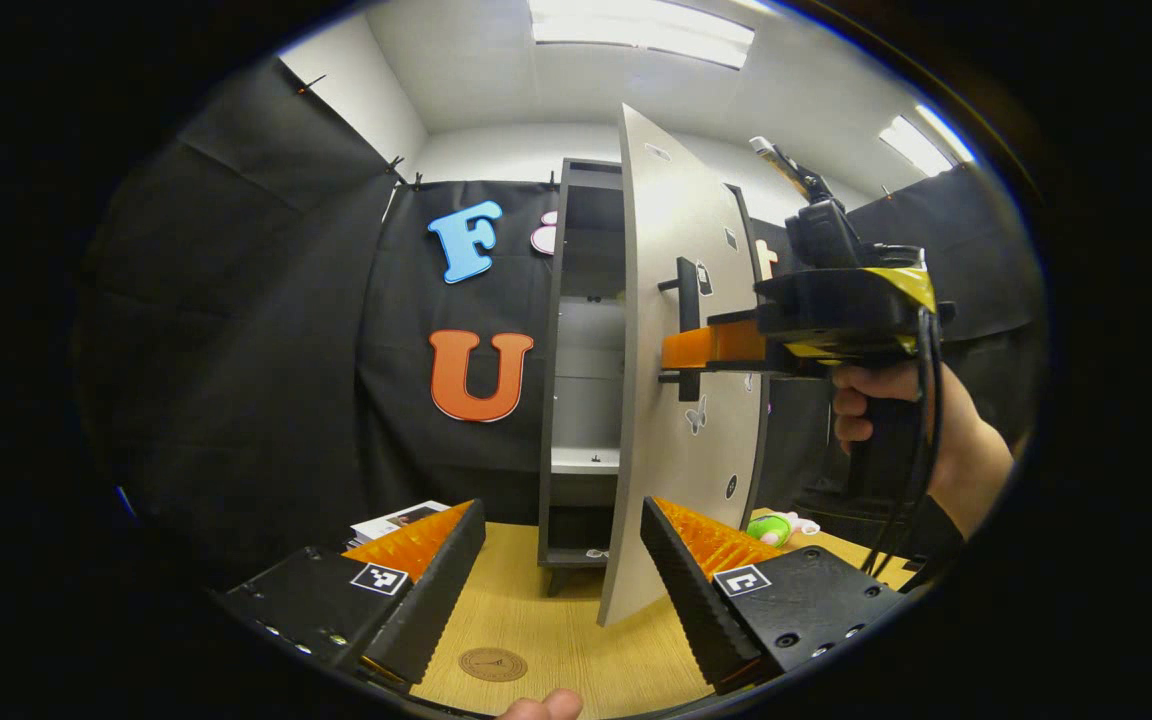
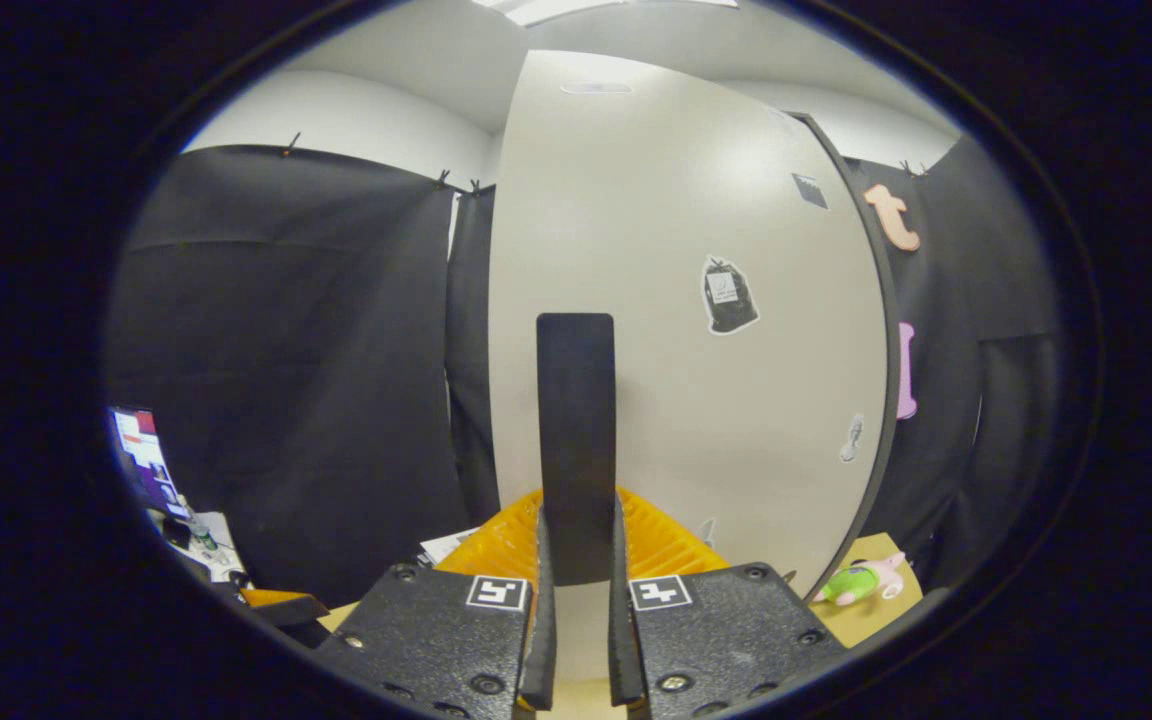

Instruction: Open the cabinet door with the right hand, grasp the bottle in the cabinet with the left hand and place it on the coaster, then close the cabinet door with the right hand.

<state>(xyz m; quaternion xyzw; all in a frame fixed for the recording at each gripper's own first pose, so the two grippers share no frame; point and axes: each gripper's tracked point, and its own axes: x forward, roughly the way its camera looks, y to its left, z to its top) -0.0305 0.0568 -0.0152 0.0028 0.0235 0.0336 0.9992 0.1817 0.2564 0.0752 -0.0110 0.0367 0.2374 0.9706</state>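
The tall dark cabinet stands at the back of the wooden table. Its pale door is swung partly open, edge toward me. In the left gripper view my right gripper, held by a hand, is shut on the black door handle. In the right gripper view the handle runs upright between that gripper's closed fingers, against the door. My left gripper hovers open in front of the cabinet gap. A round brown coaster lies on the table just below it.
A green and pink toy lies on the table right of the door, also in the right gripper view. Papers rest at the table's left rear. A lit screen sits far left. A fingertip shows at the bottom edge.
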